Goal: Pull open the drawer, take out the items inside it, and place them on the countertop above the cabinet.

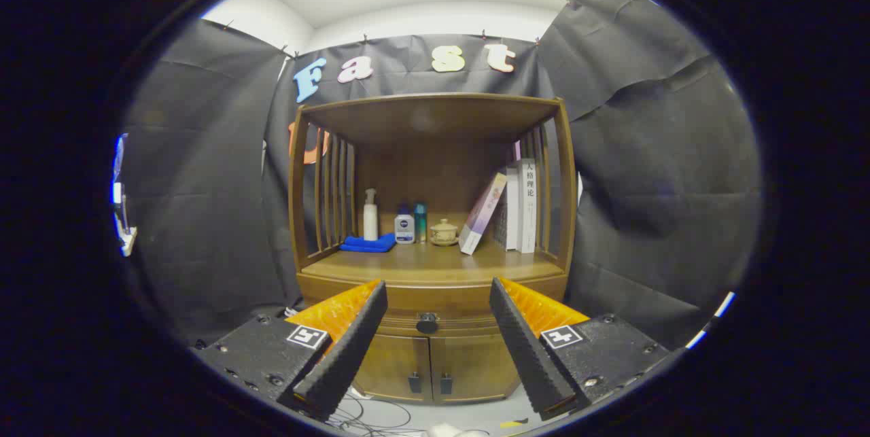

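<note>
A wooden cabinet stands ahead against the booth wall. Its drawer [435,311] sits closed just under the countertop [435,266], with a dark round knob [427,323] in the middle. My gripper [438,291] is open, some way back from the cabinet, and nothing is between its fingers. The knob appears in the gap between the fingers, slightly left of the gap's middle and beyond the tips. What the drawer holds is hidden.
On the countertop stand a white pump bottle [370,215], a folded blue cloth [368,243], two small bottles [405,225], a lidded pot [444,232] and leaning books [506,209]. Two lower doors [435,369] with small handles sit below the drawer. Cables [380,416] lie on the floor.
</note>
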